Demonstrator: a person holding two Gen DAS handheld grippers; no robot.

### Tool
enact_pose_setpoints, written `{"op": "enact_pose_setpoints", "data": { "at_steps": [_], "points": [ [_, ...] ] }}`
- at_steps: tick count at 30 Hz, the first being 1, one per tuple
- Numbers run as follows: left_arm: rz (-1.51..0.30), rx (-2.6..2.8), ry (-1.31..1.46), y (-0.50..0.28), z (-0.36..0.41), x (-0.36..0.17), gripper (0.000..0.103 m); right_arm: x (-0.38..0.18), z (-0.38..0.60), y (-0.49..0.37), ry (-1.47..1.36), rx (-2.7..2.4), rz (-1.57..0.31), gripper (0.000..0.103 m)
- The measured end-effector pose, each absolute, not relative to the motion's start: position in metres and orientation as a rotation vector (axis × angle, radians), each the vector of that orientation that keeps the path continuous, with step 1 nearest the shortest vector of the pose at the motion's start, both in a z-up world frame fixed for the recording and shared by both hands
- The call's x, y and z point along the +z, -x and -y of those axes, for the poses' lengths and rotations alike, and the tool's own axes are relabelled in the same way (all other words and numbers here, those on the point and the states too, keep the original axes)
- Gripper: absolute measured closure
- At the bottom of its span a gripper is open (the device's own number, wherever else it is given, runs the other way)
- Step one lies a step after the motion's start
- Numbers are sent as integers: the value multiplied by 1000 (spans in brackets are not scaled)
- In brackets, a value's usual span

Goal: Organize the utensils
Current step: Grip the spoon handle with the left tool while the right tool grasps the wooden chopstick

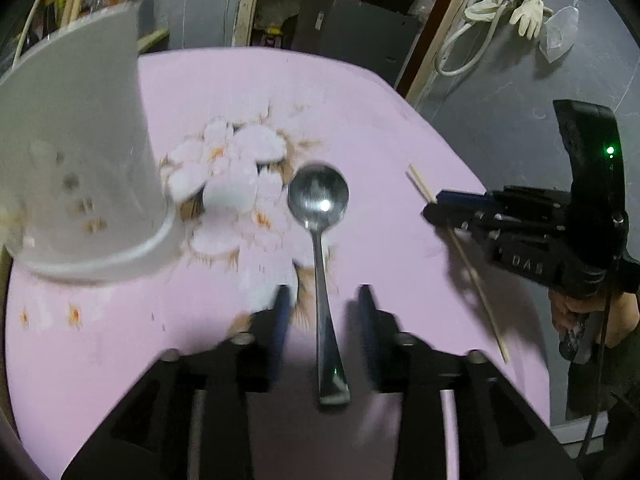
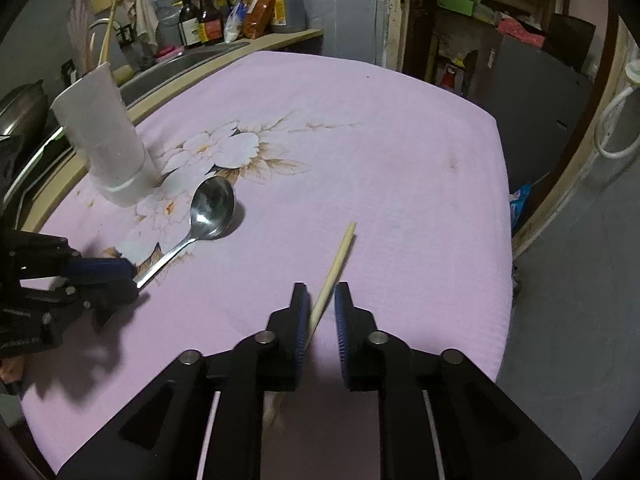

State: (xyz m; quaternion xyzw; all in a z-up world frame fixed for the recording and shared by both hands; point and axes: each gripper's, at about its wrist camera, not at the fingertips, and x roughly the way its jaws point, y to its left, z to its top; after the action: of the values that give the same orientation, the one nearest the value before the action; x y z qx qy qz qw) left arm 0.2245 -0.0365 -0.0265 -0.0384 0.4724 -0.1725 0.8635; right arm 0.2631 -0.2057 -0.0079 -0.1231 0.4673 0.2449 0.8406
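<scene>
Left jaws: the left gripper [image 1: 322, 300] stands partly open, its pads on either side of the spoon [image 1: 319, 216] handle with clear gaps, gripping nothing.
Right jaws: the right gripper [image 2: 322, 300] is narrowly open around the chopstick [image 2: 334, 272]; the stick looks close to the left pad, but I cannot tell if it touches.
Spoon: lies flat on the pink flowered cloth over the table [image 2: 360, 140], bowl up and pointing away from the left jaws, handle running straight back between them.
Chopstick: lies on the cloth, its long axis running forward and slightly right from the right jaws, the near end passing under them.
Key relation: each utensil lies lengthwise in line with its own gripper, so each hand is nearest its own piece.
Holder: the white cup [image 2: 106, 140] stands upright, ahead and to the left of the spoon, nearer the left hand.
In the way: nothing lies between the spoon and the cup; the two grippers work near each other, so they could crowd at the cup, I judge.
</scene>
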Motion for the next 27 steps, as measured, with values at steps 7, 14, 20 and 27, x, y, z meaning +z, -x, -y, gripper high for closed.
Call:
{"op": "enact_pose_setpoints", "data": {
  "at_steps": [7, 14, 20, 27],
  "points": [
    [-983, -334, -2, -259, 55, -31, 66, -10, 206, -276, 229, 504, -993, 84],
    [-989, -332, -87, -289, 80, -45, 64, -10, 209, -279, 193, 516, -1001, 85],
    [-996, -333, -120, -293, 84, -52, 61, -12, 211, -284, 151, 505, -1000, 85],
    [-1004, -331, -151, -298, 93, -56, 59, -13, 209, -287, 134, 487, -1018, 85]
  ]
}}
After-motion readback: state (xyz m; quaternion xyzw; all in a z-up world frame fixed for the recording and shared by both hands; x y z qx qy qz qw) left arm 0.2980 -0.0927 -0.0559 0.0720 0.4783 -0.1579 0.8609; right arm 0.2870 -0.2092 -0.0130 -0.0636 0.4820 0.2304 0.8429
